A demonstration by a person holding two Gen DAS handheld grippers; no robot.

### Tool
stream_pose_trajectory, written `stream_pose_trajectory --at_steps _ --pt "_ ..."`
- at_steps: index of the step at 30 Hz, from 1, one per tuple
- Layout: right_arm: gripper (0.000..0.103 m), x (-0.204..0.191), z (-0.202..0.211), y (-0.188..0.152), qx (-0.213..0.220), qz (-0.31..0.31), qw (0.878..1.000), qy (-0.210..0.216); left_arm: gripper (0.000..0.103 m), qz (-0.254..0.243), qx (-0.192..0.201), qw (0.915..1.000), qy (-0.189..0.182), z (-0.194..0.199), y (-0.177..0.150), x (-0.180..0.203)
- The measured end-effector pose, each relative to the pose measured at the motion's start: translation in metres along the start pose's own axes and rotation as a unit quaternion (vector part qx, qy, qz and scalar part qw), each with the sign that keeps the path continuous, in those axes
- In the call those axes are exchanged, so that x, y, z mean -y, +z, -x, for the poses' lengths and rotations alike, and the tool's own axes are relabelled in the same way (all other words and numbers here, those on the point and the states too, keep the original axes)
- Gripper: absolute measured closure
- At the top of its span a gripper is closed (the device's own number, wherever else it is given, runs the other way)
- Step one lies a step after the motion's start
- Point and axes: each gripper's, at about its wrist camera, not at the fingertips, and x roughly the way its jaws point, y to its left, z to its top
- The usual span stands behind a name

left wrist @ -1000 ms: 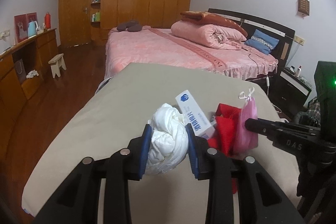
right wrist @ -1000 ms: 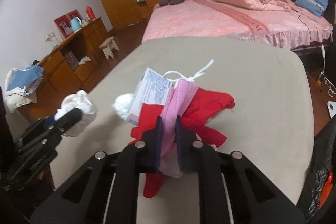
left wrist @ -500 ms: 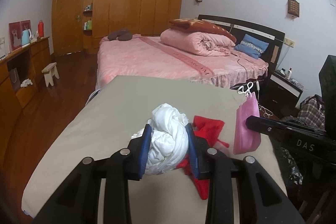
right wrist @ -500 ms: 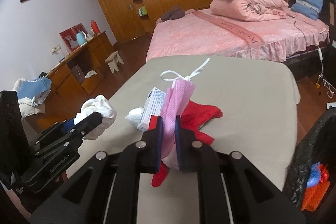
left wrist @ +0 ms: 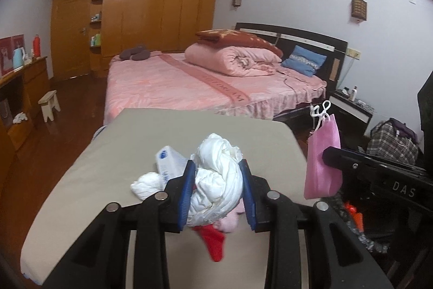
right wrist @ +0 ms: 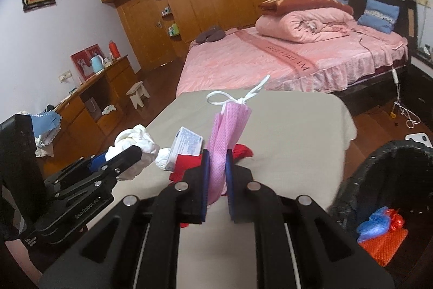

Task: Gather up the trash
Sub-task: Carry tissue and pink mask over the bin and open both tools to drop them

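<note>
My left gripper [left wrist: 217, 190] is shut on a crumpled white wad [left wrist: 217, 180] and holds it above the beige table [left wrist: 151, 132]. The same wad [right wrist: 136, 142] shows at the left of the right wrist view. My right gripper [right wrist: 216, 175] is shut on a folded pink face mask [right wrist: 226, 137] with white ear loops; the mask [left wrist: 322, 161] hangs at the right of the left wrist view. On the table lie a small white and blue box [right wrist: 186, 144], a red cloth [right wrist: 186, 164] and a second white wad [left wrist: 144, 182].
A black-lined trash bin [right wrist: 384, 180] holding blue and orange trash [right wrist: 380, 232] stands right of the table. A pink bed [left wrist: 194, 83] lies beyond the table, a wooden wardrobe [left wrist: 151, 7] behind it, a low cabinet [right wrist: 92, 102] and a stool [right wrist: 138, 94] at the left.
Both grippers have lifted and drawn back with their loads. The pink mask has swung toward the right edge of the table, near the bin. The box, red cloth and small wad stayed on the table.
</note>
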Motion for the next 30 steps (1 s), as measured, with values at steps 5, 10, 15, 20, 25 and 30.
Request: stream_pose_trajectory --at_steps 5,10,15,20,25,30 --pt "0.092 0.015 0.020 -0.001 0.011 -0.002 1.000 -0.023 0.070 -0.013 0.000 0.9997 -0.021 -0.001 0.004 0.026" --pt "0.092 0.035 0.039 -0.005 0.022 -0.017 0.999 -0.043 0.070 -0.024 0.000 0.9988 -0.044 -0.005 0.008 0.053" --pt "0.092 0.053 0.056 -0.008 0.031 -0.028 0.997 -0.064 0.070 -0.041 0.000 0.9968 -0.069 -0.010 0.010 0.081" --pt "0.092 0.078 0.073 -0.015 0.038 -0.042 0.995 -0.088 0.070 -0.058 0.002 0.9936 -0.097 -0.013 0.012 0.110" --pt "0.092 0.097 0.088 -0.021 0.044 -0.052 0.992 -0.110 0.070 -0.069 0.005 0.9905 -0.119 -0.017 0.013 0.133" --pt "0.092 0.118 0.103 -0.029 0.046 -0.062 0.987 -0.138 0.070 -0.080 0.000 0.9863 -0.145 -0.022 0.013 0.158"
